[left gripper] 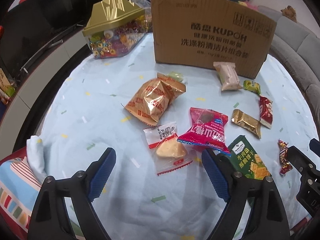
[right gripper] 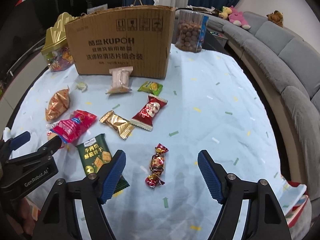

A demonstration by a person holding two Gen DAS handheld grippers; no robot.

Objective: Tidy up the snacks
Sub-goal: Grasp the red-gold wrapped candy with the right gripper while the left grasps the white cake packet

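Several wrapped snacks lie scattered on a light blue cloth. My left gripper (left gripper: 159, 158) stands open just above a clear-and-white packet holding a yellow pastry (left gripper: 170, 150), which sits between its fingers without being pressed. A pink-red bag (left gripper: 206, 132) lies by its right finger. My right gripper (right gripper: 161, 161) is open around a red-gold twisted candy (right gripper: 157, 165), pads apart from it. A green biscuit pack (right gripper: 96, 156) runs under its left finger. The cardboard box (right gripper: 120, 46) stands at the back.
A gold packet (right gripper: 118, 123), a red packet (right gripper: 150, 112), a green sachet (right gripper: 151, 88), a pink bar (right gripper: 120, 79) and orange-gold bags (left gripper: 154, 100) lie further out. A gold-lidded candy tub (left gripper: 114, 32) and a jar of brown balls (right gripper: 190, 34) flank the box. A grey sofa (right gripper: 280, 60) curves on the right.
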